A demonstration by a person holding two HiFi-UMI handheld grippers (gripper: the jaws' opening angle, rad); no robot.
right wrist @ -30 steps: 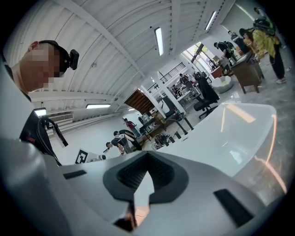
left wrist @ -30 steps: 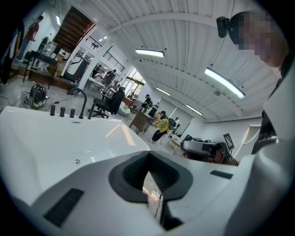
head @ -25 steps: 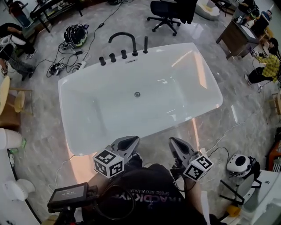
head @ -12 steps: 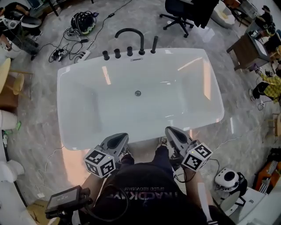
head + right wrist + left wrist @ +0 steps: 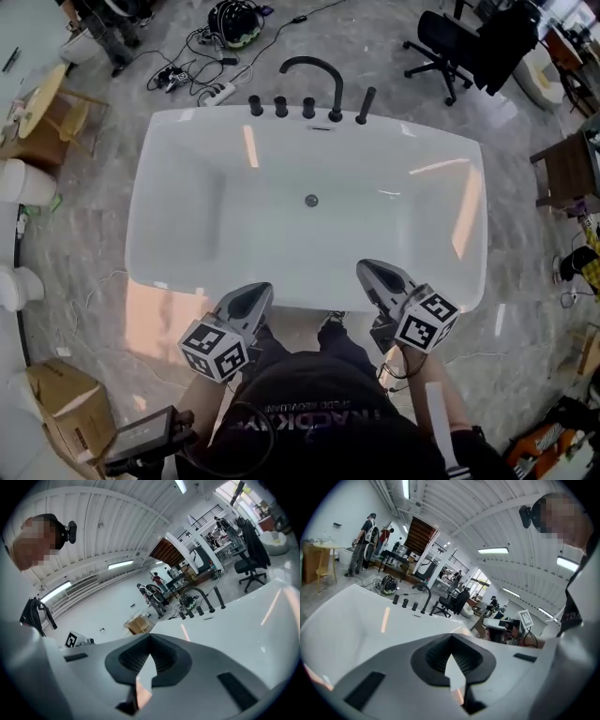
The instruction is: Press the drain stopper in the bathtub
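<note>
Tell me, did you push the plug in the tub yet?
Not yet. Done: the person stands at the near edge of the bathtub. In hand: the left gripper and right gripper are up by that edge, fingers together, holding nothing. Left: reach down to the drain stopper, which sits untouched in the middle of the tub floor, and press it.

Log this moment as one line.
left tongs shut, empty | right tongs shut, empty | both at bathtub near rim | drain stopper untouched

Grey left tongs (image 5: 259,289); right tongs (image 5: 364,267); black shirt (image 5: 319,412)
</note>
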